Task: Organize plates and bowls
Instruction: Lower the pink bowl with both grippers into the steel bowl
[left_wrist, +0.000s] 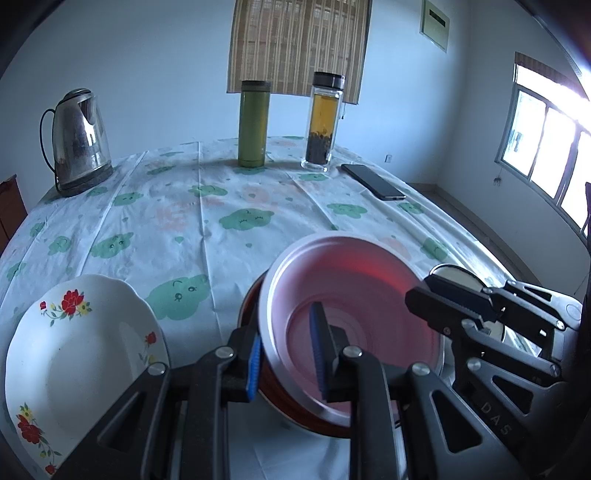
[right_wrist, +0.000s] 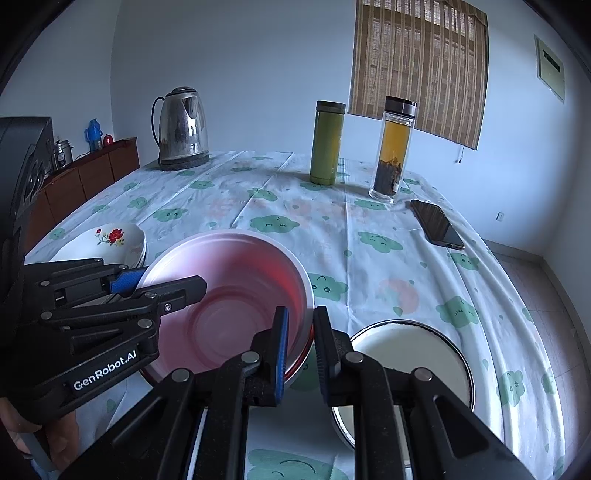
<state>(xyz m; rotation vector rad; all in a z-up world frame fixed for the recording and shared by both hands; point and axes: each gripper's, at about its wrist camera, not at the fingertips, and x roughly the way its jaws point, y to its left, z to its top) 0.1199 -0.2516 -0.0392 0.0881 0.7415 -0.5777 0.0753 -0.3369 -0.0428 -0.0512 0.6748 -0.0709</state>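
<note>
Cloud-print tablecloth (left_wrist: 221, 206) covers the table. Left gripper (left_wrist: 286, 354) and right gripper (right_wrist: 300, 343) each pinch opposite rims of the pink bowl (left_wrist: 351, 295), held just above a red bowl (left_wrist: 295, 413). Uneven pull could tilt it; slipping thin rims might drop it onto the flowered plate (left_wrist: 74, 350) at the left gripper's left.

Worktop (left_wrist: 221, 192) middle bare, passable. Kettle (left_wrist: 79, 140), flask (left_wrist: 254, 123), tea bottle (left_wrist: 324, 122), phone (left_wrist: 373, 181) line far edge. Flowered plates (left_wrist: 81, 350) block left.
</note>
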